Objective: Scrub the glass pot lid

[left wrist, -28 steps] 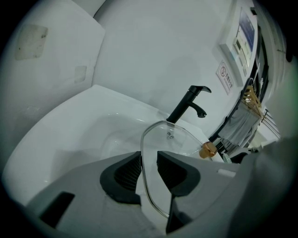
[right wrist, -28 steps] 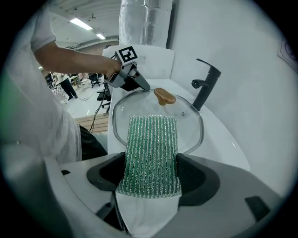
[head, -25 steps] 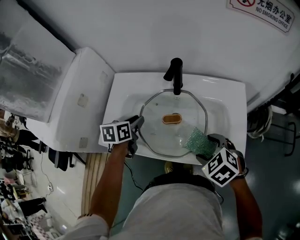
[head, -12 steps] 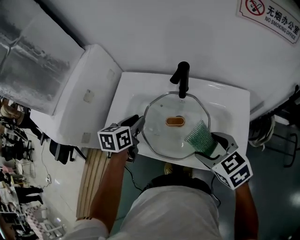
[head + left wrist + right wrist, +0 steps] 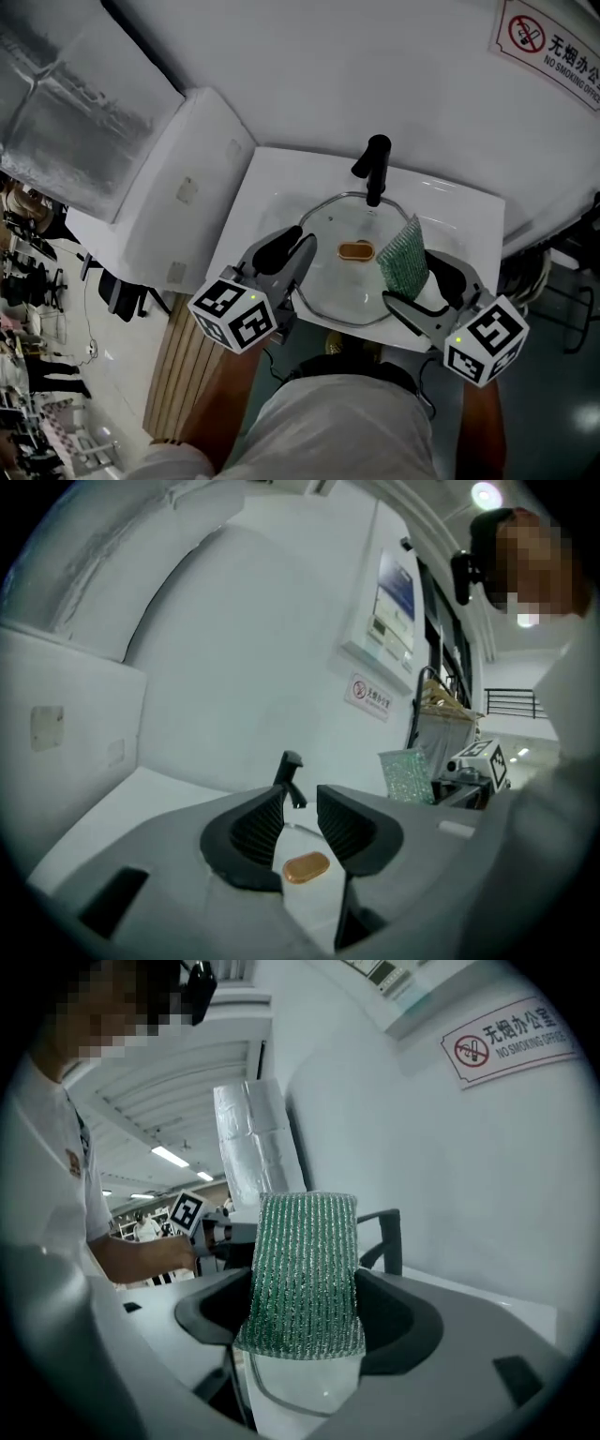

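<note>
Sink [image 5: 272, 187]: a white basin at the centre of the head view, with a black tap [image 5: 375, 167] on its upper edge.

Lid [image 5: 347, 281]: the glass lid lies flat in the basin with its metal rim showing all round. Its upper edge is under the tap spout. The orange knob [image 5: 355, 250] sits at its centre, facing up.

Left tongs [image 5: 292, 251]: they show at lower left of the lid in the head view and overlap its left rim. In the left gripper view the tongs [image 5: 302, 803] stand apart with a clear gap and nothing between the ribbed pads. The knob [image 5: 307, 867] and the tap [image 5: 291, 778] show through that gap, lower and further off. These tongs hold nothing.

Right tongs [image 5: 422, 286]: they are closed on a green sponge [image 5: 403, 258] at the right rim of the lid. In the right gripper view the sponge [image 5: 305, 1269] stands upright, clamped between both pads, and rises well above them. The lid's glass and rim [image 5: 300, 1387] show just under its lower edge. Contact between sponge and lid cannot be confirmed. From the left gripper view the sponge [image 5: 405, 775] shows at right, level with the tap top.

Surroundings: a white cabinet [image 5: 178, 197] adjoins the sink at left. A no-smoking sign [image 5: 553, 47] hangs on the wall at upper right. Each gripper carries a marker cube, left [image 5: 234, 317] and right [image 5: 486, 339], at the lower part of the frame.
</note>
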